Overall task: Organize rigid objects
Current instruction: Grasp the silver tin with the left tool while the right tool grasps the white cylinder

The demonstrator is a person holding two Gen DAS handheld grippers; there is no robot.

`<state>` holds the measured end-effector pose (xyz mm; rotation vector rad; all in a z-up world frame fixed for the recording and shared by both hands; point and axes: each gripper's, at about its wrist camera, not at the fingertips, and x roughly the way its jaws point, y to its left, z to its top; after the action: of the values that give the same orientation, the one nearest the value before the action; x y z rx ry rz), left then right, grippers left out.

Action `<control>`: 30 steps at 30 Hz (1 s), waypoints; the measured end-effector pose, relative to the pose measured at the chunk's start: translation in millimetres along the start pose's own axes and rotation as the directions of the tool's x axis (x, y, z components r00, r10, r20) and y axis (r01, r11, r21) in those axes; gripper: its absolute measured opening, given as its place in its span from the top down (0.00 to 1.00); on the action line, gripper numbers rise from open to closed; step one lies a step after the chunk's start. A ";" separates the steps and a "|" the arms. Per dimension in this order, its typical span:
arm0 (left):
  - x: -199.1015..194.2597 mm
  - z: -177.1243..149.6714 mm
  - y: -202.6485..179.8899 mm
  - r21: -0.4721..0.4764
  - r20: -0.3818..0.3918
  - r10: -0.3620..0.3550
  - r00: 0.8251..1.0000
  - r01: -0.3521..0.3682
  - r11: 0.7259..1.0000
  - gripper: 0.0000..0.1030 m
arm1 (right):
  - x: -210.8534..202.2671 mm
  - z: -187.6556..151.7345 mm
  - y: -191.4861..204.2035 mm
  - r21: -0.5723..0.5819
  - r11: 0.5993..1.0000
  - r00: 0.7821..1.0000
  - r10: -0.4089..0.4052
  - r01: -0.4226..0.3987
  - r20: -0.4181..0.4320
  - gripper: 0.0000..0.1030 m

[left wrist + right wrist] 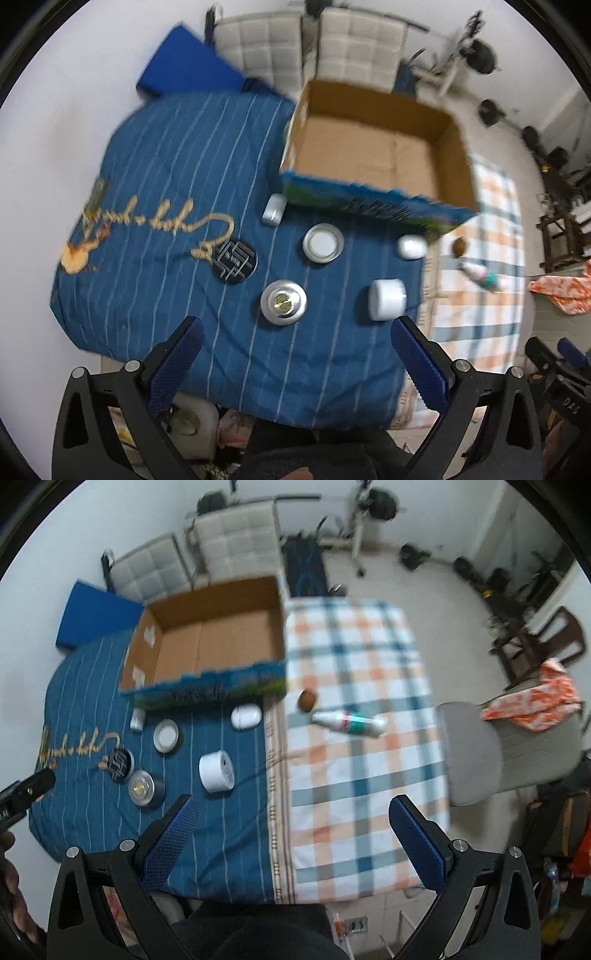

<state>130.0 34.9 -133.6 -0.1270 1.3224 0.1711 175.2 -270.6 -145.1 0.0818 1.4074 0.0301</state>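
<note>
Both the left gripper [295,354] and right gripper [291,830] are held wide apart, empty, above the striped blue cloth [166,166]; its gold script is unreadable.

Left cloth [177,155]: dark blue, thin pale stripes, gold script stitching.
Right cloth [354,686]: white checked with orange and teal-blue bands.
Box [218,642]: plain brown inside, blue and green print outside.
Round lid [234,260]: black with white line pattern.
Tin [283,301]: silver with a gold centre.
Tub [217,771]: white.
Bottle [351,722]: white, teal and pink label.
Ball [307,700]: brown.
Finger pads [173,840]: blue, dotted texture.
Chairs [354,44]: cream, quilted squares.
</note>
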 end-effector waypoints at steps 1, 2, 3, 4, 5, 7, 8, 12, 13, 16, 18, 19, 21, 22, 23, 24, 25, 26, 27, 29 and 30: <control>14.3 1.9 2.5 -0.009 -0.021 0.011 1.000 -0.011 1.000 0.00 | 21.4 3.1 3.4 -0.007 1.000 0.999 0.006 -0.007 -0.032 0.00; 33.2 4.5 5.5 -0.023 -0.044 0.018 0.999 -0.019 1.000 0.00 | 41.4 5.6 7.3 -0.017 1.000 0.998 0.017 -0.018 -0.061 0.00; 48.2 5.9 8.4 -0.034 -0.059 0.029 0.998 -0.031 0.999 0.00 | 63.0 8.0 13.3 -0.025 0.999 0.995 0.041 -0.043 -0.093 0.00; 62.7 6.3 11.9 -0.043 -0.077 0.045 0.996 -0.048 0.998 0.02 | 86.9 10.3 20.5 -0.030 0.997 0.990 0.060 -0.065 -0.127 0.00; 81.9 6.9 14.1 -0.050 -0.110 0.068 0.992 -0.073 0.996 0.02 | 103.7 11.3 26.5 -0.034 0.996 0.985 0.071 -0.077 -0.157 0.00; 109.7 5.5 17.4 -0.064 -0.155 0.085 0.984 -0.096 0.993 0.02 | 142.6 13.4 45.2 -0.046 0.993 0.971 0.098 -0.111 -0.217 0.02; 120.8 4.3 17.9 -0.066 -0.170 0.095 0.981 -0.107 0.992 0.02 | 156.3 13.5 53.1 -0.051 0.991 0.965 0.106 -0.122 -0.239 0.02; 162.5 1.0 20.2 -0.065 -0.221 0.112 0.969 -0.129 0.989 0.02 | 210.2 15.0 87.9 -0.078 0.987 0.941 0.110 -0.141 -0.319 0.05; 171.5 0.5 21.9 -0.069 -0.239 0.109 0.965 -0.129 0.989 0.02 | 218.4 14.9 93.8 -0.083 0.987 0.937 0.103 -0.138 -0.332 0.07; 200.7 0.9 31.0 -0.091 -0.297 0.091 0.950 -0.123 0.988 0.02 | 239.2 15.5 111.0 -0.097 0.986 0.927 0.089 -0.133 -0.363 0.09; 215.2 2.4 34.7 -0.094 -0.321 0.079 0.944 -0.115 0.989 0.02 | 253.7 15.5 122.0 -0.104 0.985 0.918 0.088 -0.139 -0.387 0.19; 223.4 3.5 35.5 -0.086 -0.334 0.080 0.939 -0.115 0.990 0.02 | 258.9 14.8 126.3 -0.107 0.984 0.913 0.088 -0.141 -0.398 0.33; 238.0 5.5 36.2 -0.059 -0.355 0.084 0.931 -0.112 0.992 0.02 | 271.3 12.2 132.3 -0.109 0.987 0.898 0.059 -0.118 -0.436 0.52; 243.0 6.0 36.4 -0.052 -0.362 0.078 0.929 -0.104 0.993 0.02 | 275.4 10.9 132.6 -0.093 0.989 0.891 0.063 -0.117 -0.450 0.56; 248.0 6.7 36.5 -0.053 -0.366 0.051 0.929 -0.076 0.996 0.02 | 276.3 10.5 131.1 -0.082 0.990 0.891 0.066 -0.114 -0.450 0.56; 252.1 7.6 36.3 -0.051 -0.377 0.040 0.926 -0.064 0.997 0.02 | 275.8 10.4 127.9 -0.067 0.991 0.891 0.074 -0.116 -0.449 0.57; 255.8 8.3 35.2 -0.040 -0.385 0.046 0.922 -0.066 0.997 0.02 | 274.2 10.6 122.0 -0.048 0.992 0.889 0.084 -0.118 -0.450 0.57; 259.0 9.0 34.4 -0.029 -0.389 0.048 0.920 -0.064 0.998 0.02 | 272.0 11.0 115.4 -0.031 0.992 0.888 0.092 -0.118 -0.451 0.57; 264.3 10.0 34.4 -0.025 -0.392 0.036 0.919 -0.049 0.998 0.02 | 269.0 11.7 104.4 -0.012 0.993 0.890 0.099 -0.117 -0.446 0.57; 270.9 9.3 33.6 -0.022 -0.408 0.020 0.913 -0.032 0.999 0.02 | 268.1 12.0 90.3 0.024 0.992 0.889 0.122 -0.124 -0.441 0.55; 276.2 9.3 33.2 -0.023 -0.419 0.008 0.908 -0.020 1.000 0.02 | 268.0 11.9 82.3 0.044 0.991 0.885 0.132 -0.126 -0.447 0.50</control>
<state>197.6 83.6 -399.3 -0.1843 1.7526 0.1797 232.8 -170.4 -400.8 0.1897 1.8661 0.1596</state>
